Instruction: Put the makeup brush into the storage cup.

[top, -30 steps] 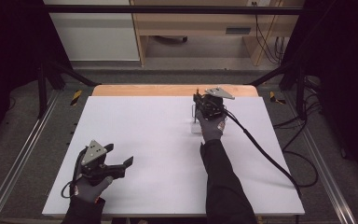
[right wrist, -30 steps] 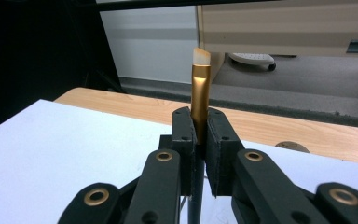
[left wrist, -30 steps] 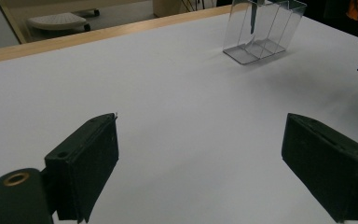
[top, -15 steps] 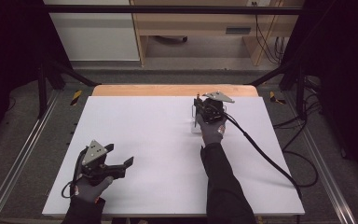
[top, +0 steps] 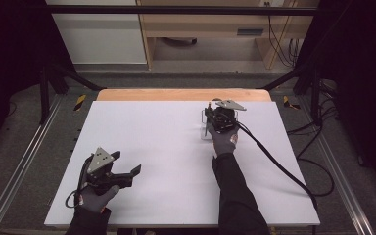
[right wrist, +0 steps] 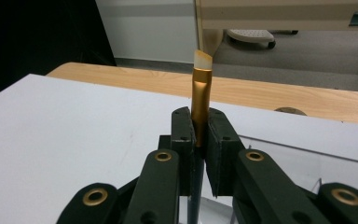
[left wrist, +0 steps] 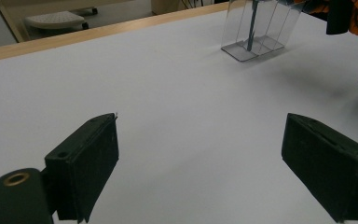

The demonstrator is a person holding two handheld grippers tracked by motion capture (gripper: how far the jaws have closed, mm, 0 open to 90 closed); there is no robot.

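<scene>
My right gripper [right wrist: 199, 135] is clamped on a slim brush [right wrist: 200, 93], gold ferrule and pale angled tip pointing to twelve o'clock. Its dark handle runs down into the clear acrylic holder [top: 206, 128] at about one o'clock on the white table [top: 166, 147]; which compartment, I can't quite tell. My left gripper [top: 127, 175] rests at seven o'clock, jaws wide, nothing between them.
</scene>
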